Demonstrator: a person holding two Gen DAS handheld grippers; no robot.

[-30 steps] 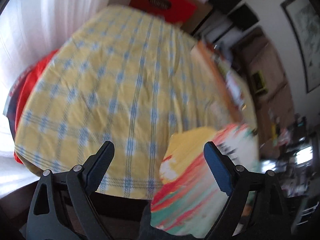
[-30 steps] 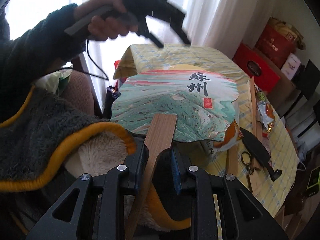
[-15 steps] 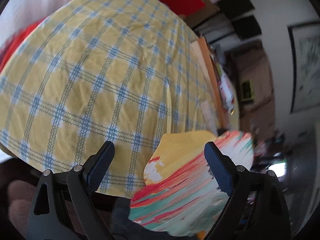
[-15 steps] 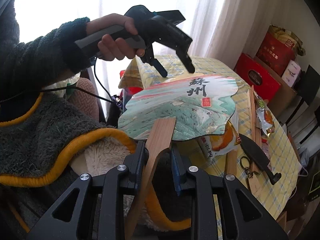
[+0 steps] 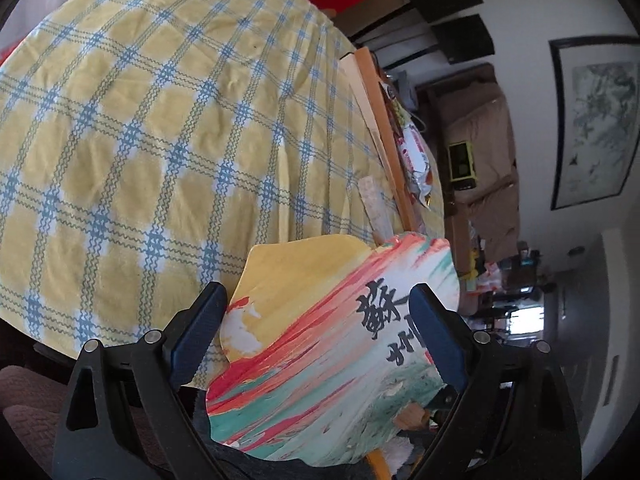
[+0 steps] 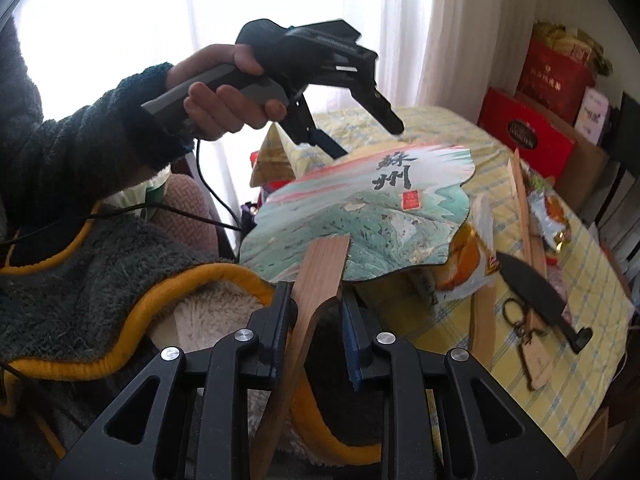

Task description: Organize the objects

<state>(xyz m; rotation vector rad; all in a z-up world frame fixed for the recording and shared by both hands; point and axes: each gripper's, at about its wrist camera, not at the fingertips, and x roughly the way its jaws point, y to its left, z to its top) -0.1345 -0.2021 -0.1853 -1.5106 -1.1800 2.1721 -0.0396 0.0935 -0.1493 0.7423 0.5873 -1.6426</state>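
A paper fan (image 6: 360, 216), painted in green and red with black characters, has a flat wooden handle (image 6: 316, 276). My right gripper (image 6: 316, 296) is shut on that handle and holds the fan out over the near edge of the table. A hand holds my left gripper (image 6: 366, 140) just above the fan's far edge, its fingers wide open and pointing down at it. In the left wrist view the fan (image 5: 320, 340) fills the gap between the open left gripper (image 5: 318, 296) fingers, with no pad pressing on it.
The table carries a yellow and blue checked cloth (image 5: 160, 140). To the right of the fan lie a snack packet (image 6: 464, 264), a black knife-shaped tool (image 6: 532, 288), keys (image 6: 520, 320) and long wooden strips (image 6: 524, 204). Red boxes (image 6: 528, 132) stand behind the table. A fleece sleeve is at the left.
The left gripper has come down and tilted toward the fan's far edge, so the fan now shows larger between its fingers. The right gripper still grips the handle.
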